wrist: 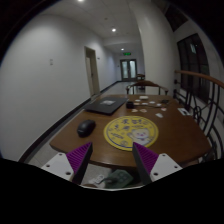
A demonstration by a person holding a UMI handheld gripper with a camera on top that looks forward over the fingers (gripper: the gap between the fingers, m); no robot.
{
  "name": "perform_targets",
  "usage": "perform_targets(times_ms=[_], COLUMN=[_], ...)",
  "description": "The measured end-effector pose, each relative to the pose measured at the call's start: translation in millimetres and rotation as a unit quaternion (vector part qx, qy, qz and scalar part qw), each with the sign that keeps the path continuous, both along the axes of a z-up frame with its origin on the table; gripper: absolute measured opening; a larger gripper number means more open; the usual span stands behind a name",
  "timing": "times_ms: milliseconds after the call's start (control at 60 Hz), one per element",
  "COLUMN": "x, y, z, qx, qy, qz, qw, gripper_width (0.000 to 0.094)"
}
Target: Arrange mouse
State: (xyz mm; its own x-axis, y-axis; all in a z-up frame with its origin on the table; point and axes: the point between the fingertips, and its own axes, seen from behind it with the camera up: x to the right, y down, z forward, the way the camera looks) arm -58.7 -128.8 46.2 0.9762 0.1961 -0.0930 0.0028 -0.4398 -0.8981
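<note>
A dark mouse (86, 127) lies on the brown wooden table (170, 135), left of a round yellow mouse mat (131, 131) with a cartoon print. My gripper (113, 163) is held above the table's near edge, well short of the mouse, which lies ahead and to the left of the left finger. The fingers with purple pads (80, 156) stand wide apart with nothing between them. Below the gap I see floor and some pale litter.
A closed dark laptop (104, 104) lies beyond the mouse. Several small items and cards (152, 101) are spread on the far part of the table. A railing (200, 90) runs along the right. A corridor with doors (129, 68) extends beyond.
</note>
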Motion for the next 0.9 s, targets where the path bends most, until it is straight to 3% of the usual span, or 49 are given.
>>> perform_targets(times_ms=[150, 250, 383, 500, 567, 600, 700, 767, 817, 900], x=[-54, -67, -69, -44, -18, -14, 10, 20, 34, 90], y=[8, 13, 25, 22, 17, 15, -14, -37, -49, -61], z=[-19, -39, -63, -66, -70, -69, -63, -53, -19, 61], qx=[-0.033, -0.051, -0.072, -0.067, -0.060, -0.060, -0.065, -0.067, -0.031, 0.049], qy=[0.025, 0.000, -0.038, -0.061, -0.058, -0.048, -0.040, -0.032, -0.022, -0.018], qz=[0.048, 0.057, 0.056, 0.030, 0.020, 0.017, 0.040, 0.070, 0.080, 0.053], qw=[0.998, 0.997, 0.995, 0.995, 0.996, 0.997, 0.996, 0.995, 0.996, 0.997], gripper_width=[0.0814, 0.0815, 0.0810, 0.0782, 0.0546, 0.0490, 0.0368, 0.0343, 0.0342, 0.0344])
